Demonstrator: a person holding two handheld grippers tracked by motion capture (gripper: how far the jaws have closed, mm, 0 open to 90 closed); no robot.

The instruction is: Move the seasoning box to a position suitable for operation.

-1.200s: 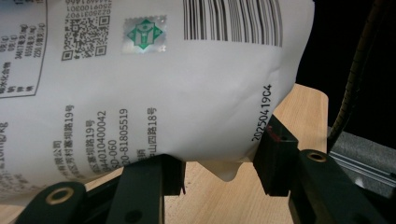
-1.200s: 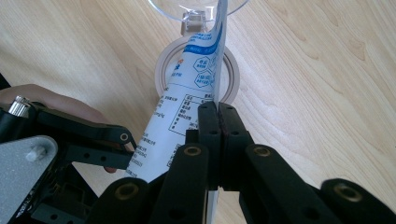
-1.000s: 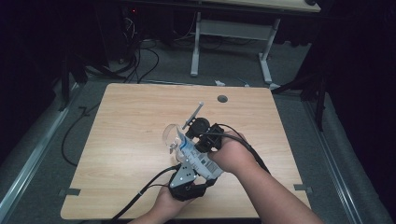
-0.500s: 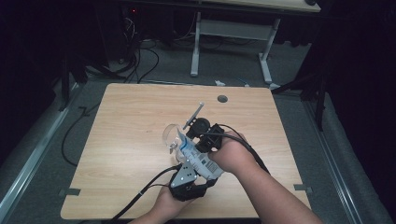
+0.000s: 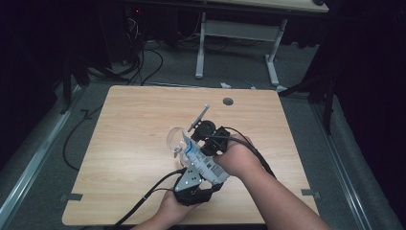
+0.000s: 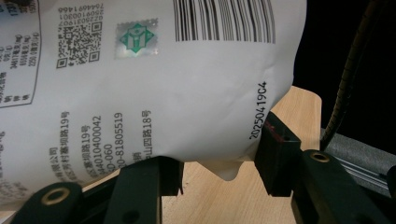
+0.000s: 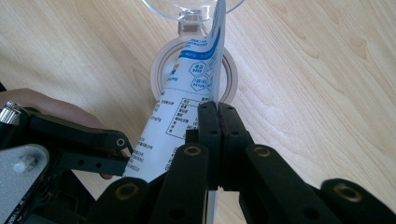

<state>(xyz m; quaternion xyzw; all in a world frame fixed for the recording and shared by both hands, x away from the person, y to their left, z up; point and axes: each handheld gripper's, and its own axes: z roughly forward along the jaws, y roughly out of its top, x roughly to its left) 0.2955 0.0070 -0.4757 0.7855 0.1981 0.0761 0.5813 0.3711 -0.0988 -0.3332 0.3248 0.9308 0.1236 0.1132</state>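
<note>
My left gripper [image 5: 191, 154] has its fingers [image 6: 275, 156] about half apart, clamped across the body of the white printed plastic pouch [image 5: 196, 155]; its own view shows the barcode and date code pressed between them. My right gripper [image 5: 207, 135] pinches the pouch's flat edge with fingers [image 7: 208, 122] shut tight together, seen in its view. There the pouch tip points into a clear plastic cup [image 7: 191, 9] above a pale round lid [image 7: 161, 70] on the light wooden counter [image 5: 129, 129].

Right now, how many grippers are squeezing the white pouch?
2. The left gripper clamps the white pouch around its lower body; the right gripper pinches its thin edge, near the clear glass.
</note>
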